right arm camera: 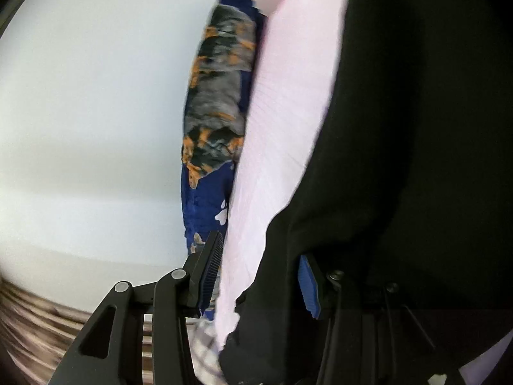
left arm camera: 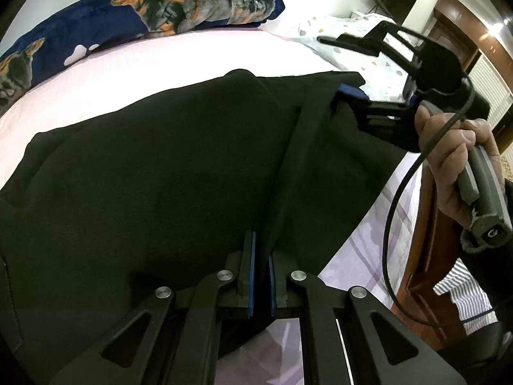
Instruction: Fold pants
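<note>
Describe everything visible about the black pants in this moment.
The black pants are plain, matte, soft-looking fabric, spread across the pink bedsheet with a long fold ridge running through them. The left claw is closed on a fold at the near edge. The right claw stands wide open at the far corner, one pad under the cloth.

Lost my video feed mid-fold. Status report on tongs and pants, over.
Left tongs shut on a fold of the black pants. Right tongs open, pants edge between the pads. Pants partly lifted off the pink bed sheet. Nothing blocking.
</note>
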A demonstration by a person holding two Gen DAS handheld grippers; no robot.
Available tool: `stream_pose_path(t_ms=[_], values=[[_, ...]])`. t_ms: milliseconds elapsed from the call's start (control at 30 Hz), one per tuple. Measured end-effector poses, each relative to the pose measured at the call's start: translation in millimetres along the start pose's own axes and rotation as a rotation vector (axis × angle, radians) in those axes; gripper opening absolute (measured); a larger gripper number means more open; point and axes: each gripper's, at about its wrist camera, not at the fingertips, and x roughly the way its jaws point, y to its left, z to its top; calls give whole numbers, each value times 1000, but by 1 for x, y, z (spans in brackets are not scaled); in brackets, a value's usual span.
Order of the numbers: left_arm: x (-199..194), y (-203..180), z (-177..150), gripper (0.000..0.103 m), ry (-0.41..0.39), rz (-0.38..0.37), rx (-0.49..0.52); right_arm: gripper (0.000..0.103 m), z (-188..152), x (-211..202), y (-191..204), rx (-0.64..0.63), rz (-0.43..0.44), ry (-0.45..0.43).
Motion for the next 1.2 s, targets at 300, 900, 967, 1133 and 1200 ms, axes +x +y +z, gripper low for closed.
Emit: stream_pose_path(t_ms=[300, 900, 967, 1133, 1200], values=[[-1, 4, -2, 9, -6, -16, -9, 43, 7, -17, 36, -220, -108, -110], [-2, 0, -5, 9, -12, -15, 13, 35, 30, -89, 3, -214, -323, -346], [-2, -1, -5, 9, -12, -11, 16, 35, 42, -102, -15, -132, -320, -350], [-2, -4, -5, 9, -11, -1, 24, 35, 62, -115, -39, -78, -309, -323], [-2, -6, -4, 9, -9, 9, 33, 35, 69, -118, -51, -28, -313, -322]])
